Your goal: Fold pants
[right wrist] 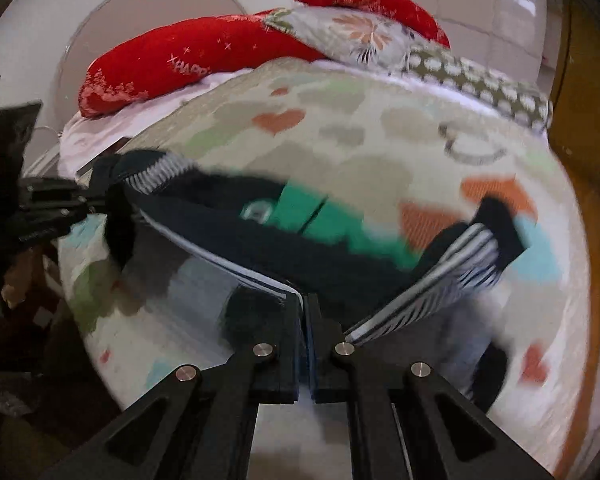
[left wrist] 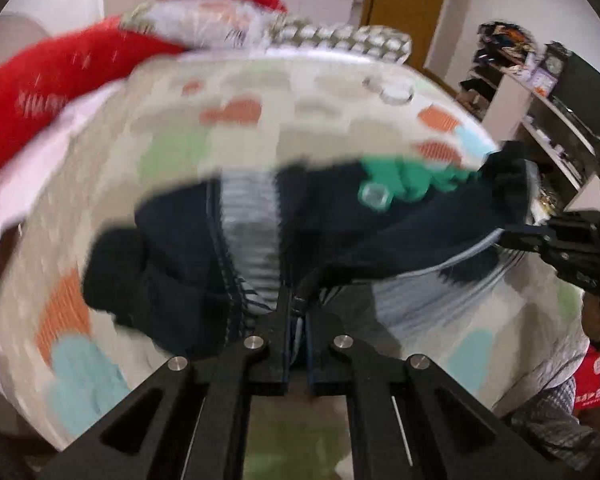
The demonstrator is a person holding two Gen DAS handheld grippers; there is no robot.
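One pair of dark navy pants (right wrist: pixel 260 220) with grey-and-white striped trim and a green patch hangs stretched between two black two-finger grippers above a bed; the left gripper (left wrist: pixel 298 308) has its fingers pressed nearly together on a bunched edge of the cloth, and the right gripper (right wrist: pixel 305 304) likewise pinches a striped seam with only a sliver of gap; each tool shows in the other's view, gripping an end of the garment. Below lies one cream blanket (right wrist: pixel 380 140) patterned with orange, green and blue hearts; at the head of the bed sit two red pillows (right wrist: pixel 172 64), one floral pillow (right wrist: pixel 360 36) and one olive-and-white dotted cushion (right wrist: pixel 480 80); much of both views is motion-blurred.
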